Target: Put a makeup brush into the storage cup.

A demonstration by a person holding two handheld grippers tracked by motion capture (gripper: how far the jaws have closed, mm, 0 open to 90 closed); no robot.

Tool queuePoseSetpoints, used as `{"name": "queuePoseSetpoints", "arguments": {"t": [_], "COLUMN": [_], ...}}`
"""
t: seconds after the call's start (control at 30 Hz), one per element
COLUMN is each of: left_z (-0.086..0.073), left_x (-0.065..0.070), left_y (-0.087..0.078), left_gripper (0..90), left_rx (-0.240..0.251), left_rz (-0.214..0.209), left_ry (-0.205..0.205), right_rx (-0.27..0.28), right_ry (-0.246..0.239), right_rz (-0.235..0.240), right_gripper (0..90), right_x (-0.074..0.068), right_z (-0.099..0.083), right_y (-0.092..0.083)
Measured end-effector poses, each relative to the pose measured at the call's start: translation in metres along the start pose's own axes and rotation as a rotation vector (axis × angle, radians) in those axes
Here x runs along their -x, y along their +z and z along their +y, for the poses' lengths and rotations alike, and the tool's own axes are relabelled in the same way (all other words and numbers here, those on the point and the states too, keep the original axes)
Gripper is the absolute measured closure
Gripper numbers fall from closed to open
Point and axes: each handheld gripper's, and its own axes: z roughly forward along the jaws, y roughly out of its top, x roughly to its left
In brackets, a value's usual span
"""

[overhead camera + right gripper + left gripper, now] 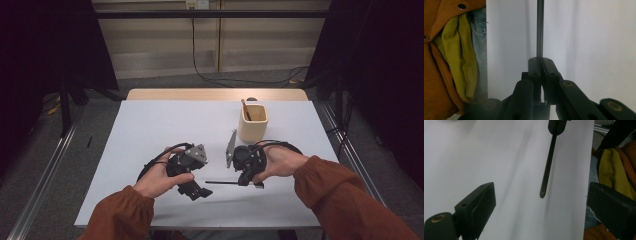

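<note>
My right gripper (245, 181) is near the table's front, shut on one end of a thin black rod (222, 183) that lies level just above the white tabletop and points left. In the right gripper view the jaws of the right gripper (540, 60) pinch the rod (539, 27), which runs straight away from them. My left gripper (199, 191) sits just left of the rod's free end. In the left gripper view, the left gripper (541, 187) is wide open, and the rod (548, 162) comes down toward the gap with its tip short of the jaws.
A beige square cup (252, 122) with a wooden stick (245, 109) in it stands behind the right gripper. The white table (165, 125) has bare room at left and centre. An orange sleeve and yellow-green clothing (461, 50) lie past the front edge.
</note>
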Motion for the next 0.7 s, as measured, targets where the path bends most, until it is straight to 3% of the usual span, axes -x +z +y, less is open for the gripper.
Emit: {"name": "queuePoseSetpoints", "arguments": {"t": [0.4, 0.5, 0.7], "left_z": [0.0013, 0.0015, 0.0029], "left_x": [-0.0009, -0.0007, -0.0045], "left_y": [0.0041, 0.0053, 0.0011], "left_gripper": [11.5, 16.9, 41.3], "left_rx": [-0.023, -0.049, -0.051], "left_rz": [-0.029, -0.025, -0.026], "left_ry": [0.028, 0.027, 0.028], "right_rx": [0.0, 0.001, 0.004], "right_ry": [-0.009, -0.005, -0.011], "right_rz": [-0.003, -0.006, -0.001], "right_gripper": [86.2, 86.2, 86.2], "right_x": [0.0014, 0.0017, 0.0015], "right_z": [0.0018, 0.002, 0.0043], "right_y": [0.0018, 0.0021, 0.0036]}}
